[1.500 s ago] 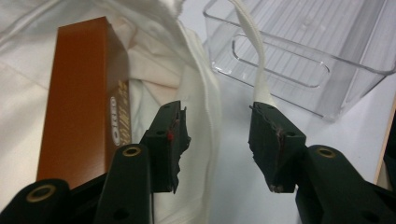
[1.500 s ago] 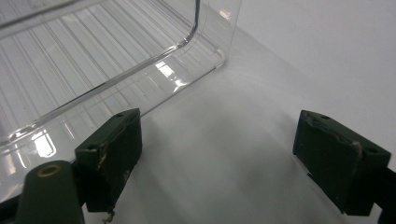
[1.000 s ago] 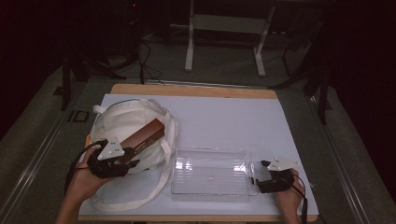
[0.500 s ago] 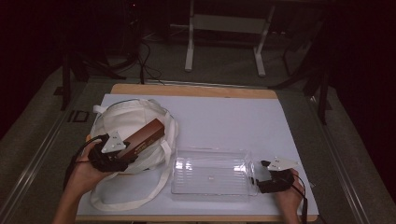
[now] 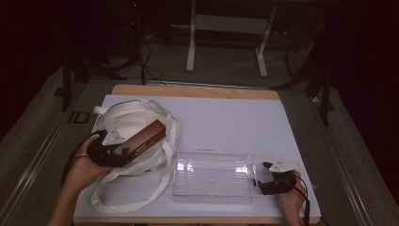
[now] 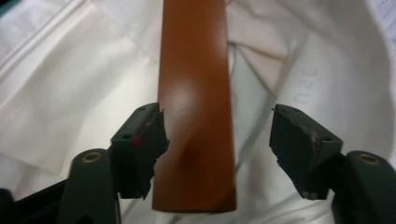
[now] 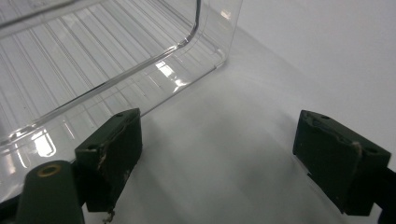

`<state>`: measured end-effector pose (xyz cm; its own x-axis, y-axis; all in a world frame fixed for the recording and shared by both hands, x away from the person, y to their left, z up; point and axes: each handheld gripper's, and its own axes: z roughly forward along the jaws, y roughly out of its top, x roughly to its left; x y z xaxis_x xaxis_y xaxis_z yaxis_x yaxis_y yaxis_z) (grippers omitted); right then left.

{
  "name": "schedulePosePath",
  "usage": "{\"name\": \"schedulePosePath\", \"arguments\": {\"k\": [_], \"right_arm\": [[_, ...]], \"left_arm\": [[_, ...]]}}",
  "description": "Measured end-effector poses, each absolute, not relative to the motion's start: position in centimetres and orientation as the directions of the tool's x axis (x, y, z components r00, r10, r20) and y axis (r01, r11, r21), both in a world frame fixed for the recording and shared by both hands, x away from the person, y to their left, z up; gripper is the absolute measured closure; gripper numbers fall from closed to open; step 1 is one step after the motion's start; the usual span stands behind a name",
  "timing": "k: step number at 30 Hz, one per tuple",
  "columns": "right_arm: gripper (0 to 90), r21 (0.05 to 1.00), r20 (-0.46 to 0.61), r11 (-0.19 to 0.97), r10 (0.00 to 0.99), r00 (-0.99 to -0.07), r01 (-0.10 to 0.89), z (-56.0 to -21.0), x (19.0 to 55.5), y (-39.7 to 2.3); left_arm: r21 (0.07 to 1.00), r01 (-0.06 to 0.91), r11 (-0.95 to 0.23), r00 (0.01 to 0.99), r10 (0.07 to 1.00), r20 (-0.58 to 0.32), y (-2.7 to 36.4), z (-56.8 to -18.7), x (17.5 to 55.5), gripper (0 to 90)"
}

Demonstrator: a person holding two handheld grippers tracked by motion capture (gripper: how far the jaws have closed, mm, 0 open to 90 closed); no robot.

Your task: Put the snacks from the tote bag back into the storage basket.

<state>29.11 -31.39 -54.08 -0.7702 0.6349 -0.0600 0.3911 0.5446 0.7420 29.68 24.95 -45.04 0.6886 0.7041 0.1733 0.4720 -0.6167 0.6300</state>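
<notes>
A long brown box [image 5: 143,138] lies slanted on a white cloth tote bag [image 5: 136,115] at the table's left. My left gripper [image 5: 123,151] is at the box's near end. In the left gripper view the brown box [image 6: 196,93] runs up between the jaws over the bag [image 6: 70,93]. The left gripper [image 6: 217,114] is open and its jaws have just been opening: one pad is at the box's edge, the other stands well off it. My right gripper [image 5: 259,179] rests open by the right end of a clear plastic tray [image 5: 211,153]. Between its fingers [image 7: 219,135] is only white table, with the tray [image 7: 116,56] to one side.
The bag's long handles [image 5: 127,197] loop over the white mat [image 5: 226,122] toward the front edge. Beyond the mat's far edge a strip of wooden tabletop [image 5: 197,91] shows, then dark floor with stand legs [image 5: 226,42].
My left hand has slid a little to the left and back along the box, which stays lying on the bag. The right hand and the tray have not moved.
</notes>
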Motion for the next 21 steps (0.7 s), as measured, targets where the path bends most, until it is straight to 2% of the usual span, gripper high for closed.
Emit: {"name": "schedulePosePath", "arguments": {"k": [21], "right_arm": [[15.7, 0.742, -0.062, 0.546, 0.634, -0.771, 0.389, -54.1, 29.1, -31.4]], "left_arm": [[0.504, 0.580, -0.640, 0.701, 0.707, 0.091, 25.7, -46.5, 32.1, 34.6]]}}
